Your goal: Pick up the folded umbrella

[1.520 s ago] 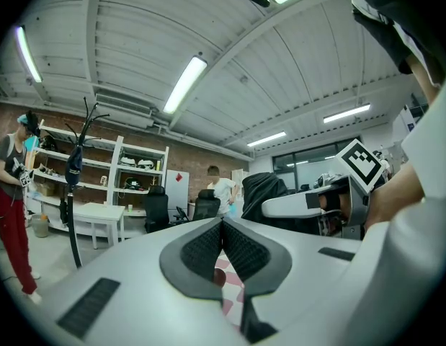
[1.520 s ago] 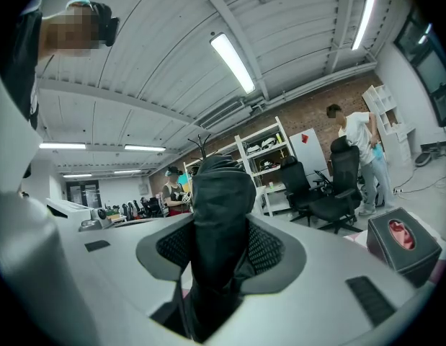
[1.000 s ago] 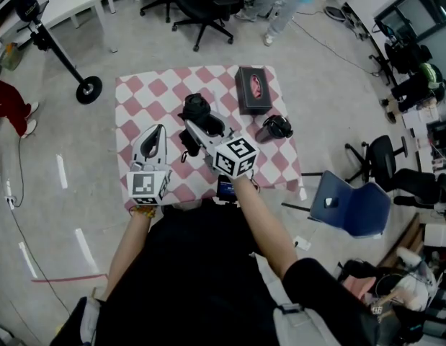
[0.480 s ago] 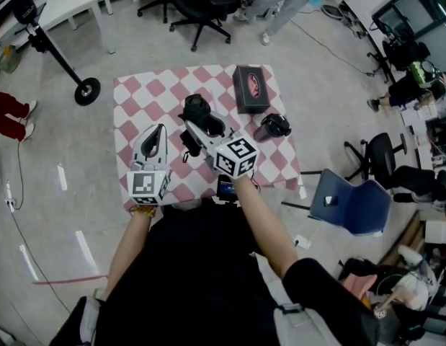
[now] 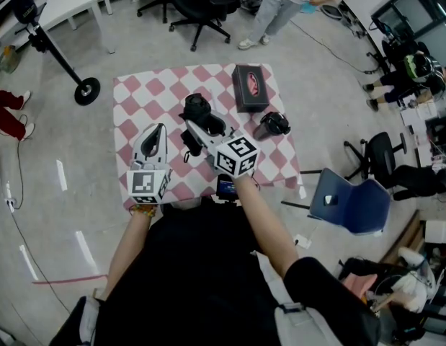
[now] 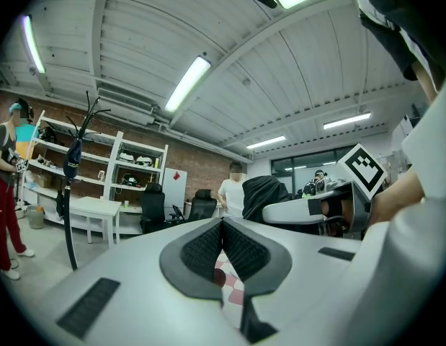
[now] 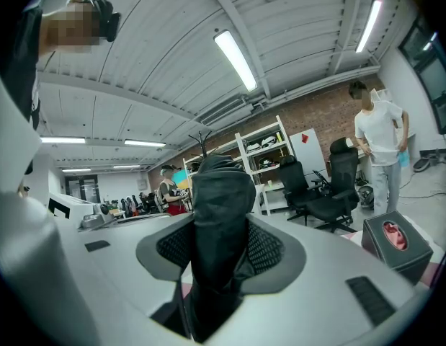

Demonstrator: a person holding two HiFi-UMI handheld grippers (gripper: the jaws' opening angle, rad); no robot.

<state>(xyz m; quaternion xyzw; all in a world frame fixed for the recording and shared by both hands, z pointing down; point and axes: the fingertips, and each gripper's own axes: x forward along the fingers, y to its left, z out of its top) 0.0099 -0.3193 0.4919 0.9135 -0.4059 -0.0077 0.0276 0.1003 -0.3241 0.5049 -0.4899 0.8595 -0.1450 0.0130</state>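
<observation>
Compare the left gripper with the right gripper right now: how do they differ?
The left gripper has its jaws pressed together with nothing between them. The right gripper is clamped on the black folded umbrella, so its pads stand apart. In the head view, the right gripper reaches farther over the checked cloth than the left gripper. Both are white with dark textured pads.

grippers: 2 were in view – left gripper (image 5: 158, 130), right gripper (image 5: 199, 125)
umbrella (image 5: 196, 107): 1, blk, folded
box (image 5: 252, 89): 1, blk
cloth (image 5: 147, 96): 1, pink/wht checks
blue chair (image 5: 350, 205): 1
stand (image 5: 58, 51): 1, w/ round base
</observation>
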